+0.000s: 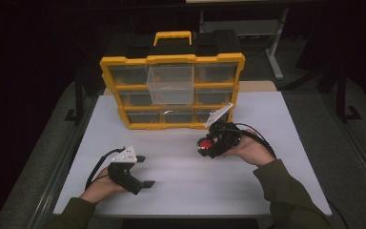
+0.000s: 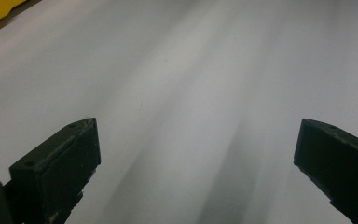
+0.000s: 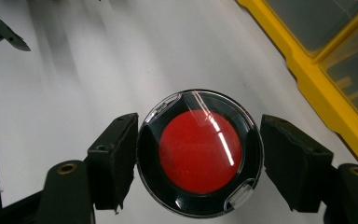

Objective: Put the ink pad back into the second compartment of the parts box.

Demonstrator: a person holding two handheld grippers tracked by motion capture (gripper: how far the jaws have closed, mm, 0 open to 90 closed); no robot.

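My right gripper [image 1: 205, 144] is shut on a round black case with a red centre and a clear lid [image 3: 199, 154], held just above the white table [image 1: 181, 167]; in the high view the round case [image 1: 205, 142] shows as a red spot at the jaws, in front of the yellow organiser [image 1: 171, 59]. The pads [image 3: 114, 158] press its rim on both sides. My left gripper [image 1: 147, 171] rests at the table's front left, open, with nothing between its fingers [image 2: 56, 163]. Bare table lies ahead of it.
The yellow organiser with clear drawers stands upright at the back of the table, handle on top. One clear drawer [image 1: 170, 85] sticks out of its upper middle. Its yellow frame [image 3: 317, 79] runs close to the right gripper. The table's edges drop to a dark floor.
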